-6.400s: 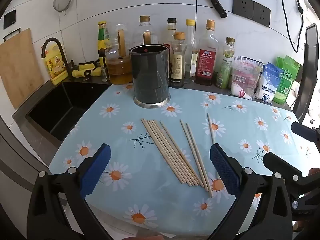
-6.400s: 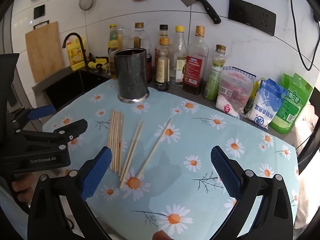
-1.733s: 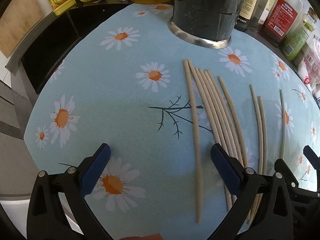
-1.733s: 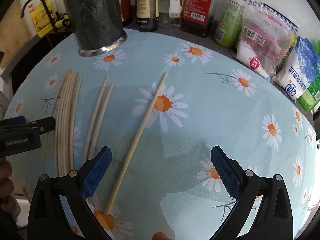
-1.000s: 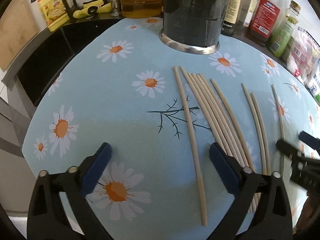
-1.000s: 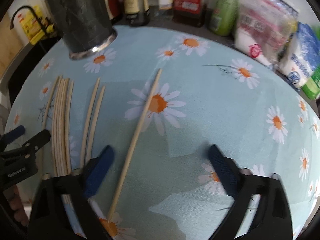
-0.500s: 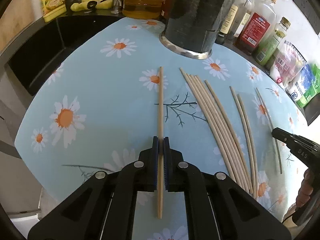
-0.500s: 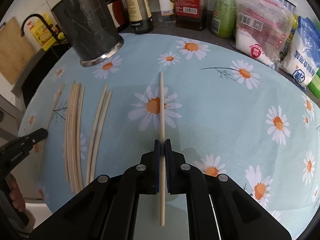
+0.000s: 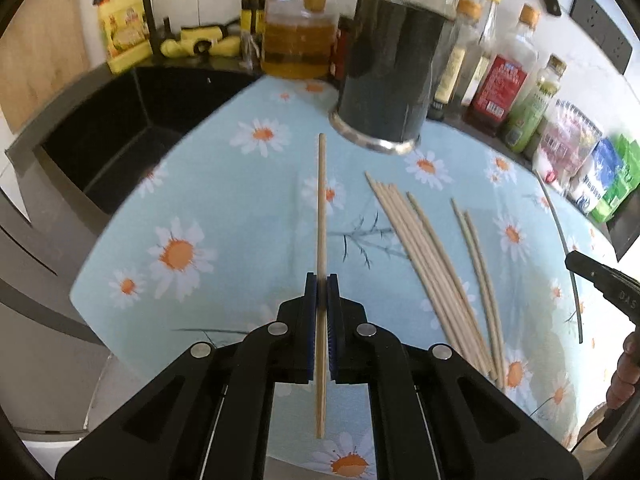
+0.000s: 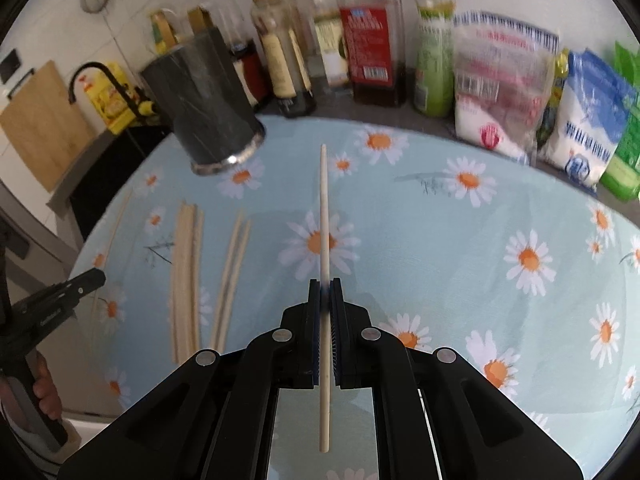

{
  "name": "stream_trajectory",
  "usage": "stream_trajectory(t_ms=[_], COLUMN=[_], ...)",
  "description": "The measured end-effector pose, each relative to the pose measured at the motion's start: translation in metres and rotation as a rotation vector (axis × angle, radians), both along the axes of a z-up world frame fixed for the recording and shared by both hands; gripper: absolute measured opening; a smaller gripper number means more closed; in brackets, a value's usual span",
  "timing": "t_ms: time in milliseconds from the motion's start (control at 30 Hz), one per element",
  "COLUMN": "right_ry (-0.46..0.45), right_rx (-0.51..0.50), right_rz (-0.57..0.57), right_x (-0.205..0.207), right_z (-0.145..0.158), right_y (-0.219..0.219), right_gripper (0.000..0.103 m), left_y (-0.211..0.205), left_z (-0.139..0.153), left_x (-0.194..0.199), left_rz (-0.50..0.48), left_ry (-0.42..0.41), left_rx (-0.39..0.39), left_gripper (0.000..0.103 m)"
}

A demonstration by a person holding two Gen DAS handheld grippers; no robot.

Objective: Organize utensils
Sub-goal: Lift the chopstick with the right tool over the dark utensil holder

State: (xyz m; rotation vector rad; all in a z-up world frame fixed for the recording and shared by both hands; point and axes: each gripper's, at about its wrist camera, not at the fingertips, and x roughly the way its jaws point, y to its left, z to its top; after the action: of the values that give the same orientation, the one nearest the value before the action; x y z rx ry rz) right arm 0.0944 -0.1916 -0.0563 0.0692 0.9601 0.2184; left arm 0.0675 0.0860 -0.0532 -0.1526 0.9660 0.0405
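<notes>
above the daisy cloth (image 9: 224,184), l gripper (image 9: 322,280) & r gripper (image 10: 325,286) each pinch one chopstick (image 9: 320,216) lengthwise, jaws closed, prob for the dark holder (image 9: 390,80).

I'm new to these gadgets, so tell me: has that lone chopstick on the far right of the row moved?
Yes. The chopstick lay slanted on the daisy cloth; now the right claw pinches it, pointing straight ahead above the cloth, right of the black holder.

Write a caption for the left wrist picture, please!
Left gripper pinches one pale wooden chopstick, aimed toward the dark cylindrical utensil holder.
</notes>
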Motion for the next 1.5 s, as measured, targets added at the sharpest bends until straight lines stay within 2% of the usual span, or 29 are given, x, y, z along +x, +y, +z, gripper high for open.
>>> stream_trajectory(t_ms=[233, 500, 633, 700, 1067, 1300, 1400, 1500], right_ry=[-0.122, -0.306, -0.373, -0.401, -0.495, -0.560, -0.618, -0.661], right_rx=[-0.020, 0.035, 0.069, 0.080, 0.116, 0.205, 0.298, 0.347], right_rz=[0.026, 0.047, 0.038, 0.037, 0.081, 0.159, 0.202, 0.227], right_x=[-0.004, 0.001, 0.007, 0.012, 0.049, 0.080, 0.089, 0.101], right_z=[0.037, 0.100, 0.124, 0.134, 0.158, 0.167, 0.168, 0.169], right_y=[0.009, 0.022, 0.024, 0.026, 0.043, 0.056, 0.057, 0.065], right_gripper=[0.005, 0.005, 0.005, 0.005, 0.005, 0.005, 0.005, 0.005], left_y=[0.003, 0.002, 0.006, 0.006, 0.002, -0.001, -0.001, 0.000], left_z=[0.039, 0.082, 0.103, 0.115, 0.168, 0.179, 0.179, 0.177], left_x=[-0.001, 0.010, 0.021, 0.026, 0.058, 0.081, 0.091, 0.102], left_rz=[0.015, -0.003, 0.008, 0.004, -0.040, -0.092, -0.116, -0.126], left_ry=[-0.106, -0.214, -0.253, -0.287, -0.430, -0.500, -0.539, -0.549], left_rx=[0.015, 0.069, 0.075, 0.104, 0.122, 0.027, -0.020, -0.042], left_gripper=[0.005, 0.005, 0.005, 0.005, 0.005, 0.005, 0.005, 0.005])
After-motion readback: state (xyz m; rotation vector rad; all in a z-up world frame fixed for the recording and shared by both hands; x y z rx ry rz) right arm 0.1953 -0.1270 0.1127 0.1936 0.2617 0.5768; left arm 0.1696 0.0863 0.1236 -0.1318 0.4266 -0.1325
